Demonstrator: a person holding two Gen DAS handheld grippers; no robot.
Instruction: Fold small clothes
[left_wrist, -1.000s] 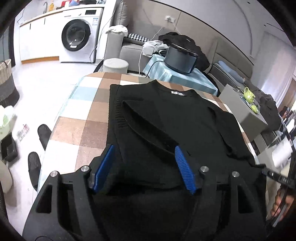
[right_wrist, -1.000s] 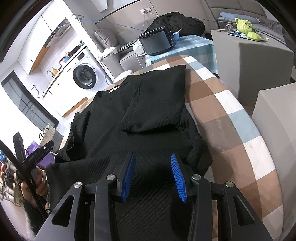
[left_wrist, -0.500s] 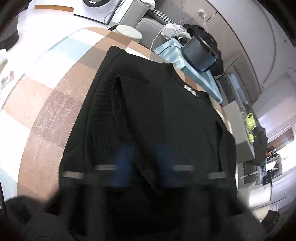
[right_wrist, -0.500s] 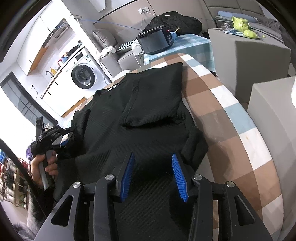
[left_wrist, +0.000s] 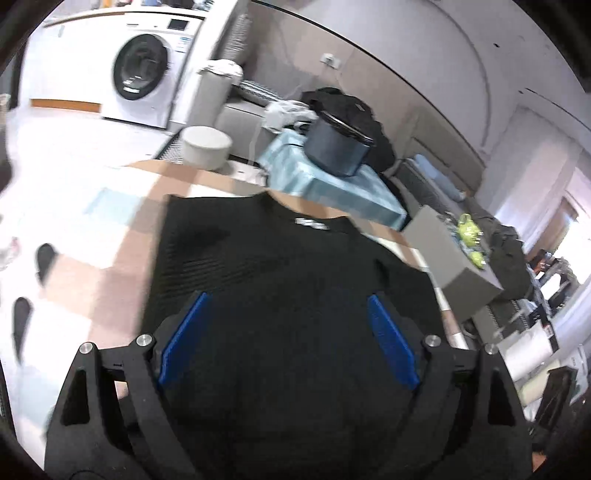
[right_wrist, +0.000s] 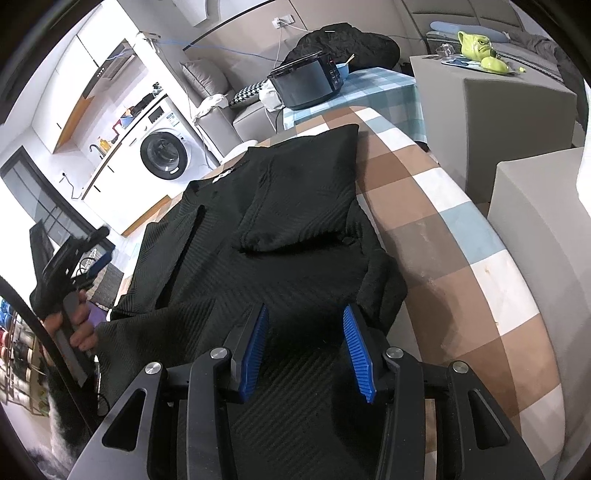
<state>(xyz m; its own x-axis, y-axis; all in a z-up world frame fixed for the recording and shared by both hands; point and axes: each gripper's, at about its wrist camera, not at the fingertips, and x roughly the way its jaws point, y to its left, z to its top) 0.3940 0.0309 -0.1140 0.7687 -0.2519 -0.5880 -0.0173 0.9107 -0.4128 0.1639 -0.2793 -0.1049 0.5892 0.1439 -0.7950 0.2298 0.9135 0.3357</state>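
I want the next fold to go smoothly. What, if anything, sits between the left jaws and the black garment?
Nothing visible does. The left gripper, its jaws opening, hangs directly over the black garment on the checked table.

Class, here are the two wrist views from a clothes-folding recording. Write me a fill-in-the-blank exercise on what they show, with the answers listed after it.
1. The garment spread on the table is ____ in colour.
2. The tablecloth under it has a ____ pattern.
3. The pads of both grippers, the left gripper and the right gripper, are ____ in colour.
4. The white appliance with the round door in the background is a ____ machine.

Answers: black; checked; blue; washing
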